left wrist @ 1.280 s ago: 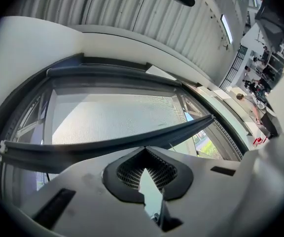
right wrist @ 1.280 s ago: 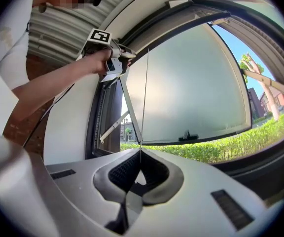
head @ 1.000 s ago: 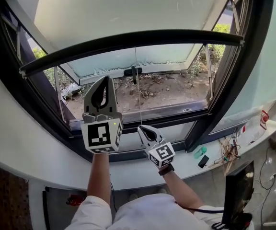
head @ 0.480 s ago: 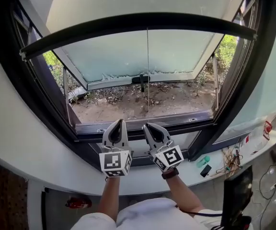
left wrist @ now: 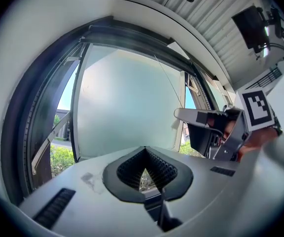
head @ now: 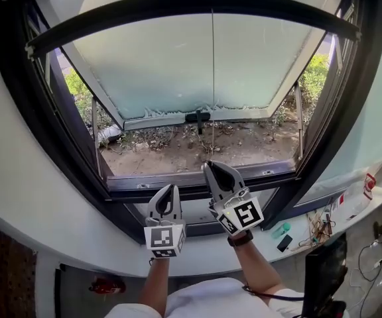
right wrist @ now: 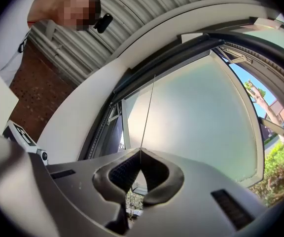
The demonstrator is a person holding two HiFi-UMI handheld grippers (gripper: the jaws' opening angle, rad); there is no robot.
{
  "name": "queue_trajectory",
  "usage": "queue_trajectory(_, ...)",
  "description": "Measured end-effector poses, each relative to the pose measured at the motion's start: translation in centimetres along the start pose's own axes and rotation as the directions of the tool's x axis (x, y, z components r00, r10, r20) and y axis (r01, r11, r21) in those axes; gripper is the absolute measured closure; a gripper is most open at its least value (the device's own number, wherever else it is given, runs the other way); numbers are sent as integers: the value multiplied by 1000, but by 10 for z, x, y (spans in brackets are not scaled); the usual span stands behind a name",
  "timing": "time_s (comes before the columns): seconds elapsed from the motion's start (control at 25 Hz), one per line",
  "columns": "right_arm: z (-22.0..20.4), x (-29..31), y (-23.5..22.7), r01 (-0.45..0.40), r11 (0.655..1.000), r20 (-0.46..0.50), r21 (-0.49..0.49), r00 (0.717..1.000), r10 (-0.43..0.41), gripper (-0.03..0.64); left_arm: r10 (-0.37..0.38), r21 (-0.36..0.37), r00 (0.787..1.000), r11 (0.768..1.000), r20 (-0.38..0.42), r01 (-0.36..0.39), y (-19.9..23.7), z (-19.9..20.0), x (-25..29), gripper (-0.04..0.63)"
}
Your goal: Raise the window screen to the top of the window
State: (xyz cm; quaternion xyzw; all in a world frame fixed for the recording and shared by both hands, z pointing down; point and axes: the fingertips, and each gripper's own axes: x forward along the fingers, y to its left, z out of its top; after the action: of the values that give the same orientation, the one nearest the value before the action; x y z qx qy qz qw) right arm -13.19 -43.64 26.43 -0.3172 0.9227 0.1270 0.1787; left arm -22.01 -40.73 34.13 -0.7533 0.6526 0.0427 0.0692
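While both hand-held grippers work below an open window, we see the right gripper (head: pixel 209 165) with its jaws pressed together on a thin cord (head: pixel 212 78). That cord drops straight from the window screen (head: pixel 191 4), whose dark bar spans the dark frame (head: pixel 18 111) close to the top of the opening. Lower and to its left, the left gripper (head: pixel 170 188) is also closed, tips meeting with nothing visible between them. The only print we can make out is the black-and-white square markers on the two gripper cubes. Beyond the cord, a frosted pane (head: pixel 178 65) tilts outward, its dark handle (head: pixel 197 117) at the lower edge, above bare soil (head: pixel 197 148) and green shrubs (head: pixel 78 91). On the white sill (head: pixel 98 247), at right, lie a green item (head: pixel 278 230), a small black device (head: pixel 282 242) and a tangle of wires (head: pixel 320 220). A red object (head: pixel 106 285) sits low beneath the sill.
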Motion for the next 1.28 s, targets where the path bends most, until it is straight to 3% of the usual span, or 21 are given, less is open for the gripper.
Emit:
queue_trajectory(0.52,96,27,-15,17,994,141,-112,990,-1,614,-45,-32,999,998,12,45,-12,10,2,595)
queue_trajectory(0.84,128,44,-13,8,984,146,-177,989,18,615,-79,-48,997,996,14,80,-21,13,5,595)
queue_trajectory(0.96,128,43,-16,3,991,157,-131,987,18,615,-88,-56,996,995,13,88,-23,12,5,595)
queue_trajectory(1.16,127,7,-29,136,989,273,-65,955,-114,614,-83,-59,997,995,-4,82,-17,5,4,595)
queue_trajectory(1.28,91,-7,-30,182,982,163,-53,972,-171,614,-78,-64,997,995,-18,77,-13,-4,3,595)
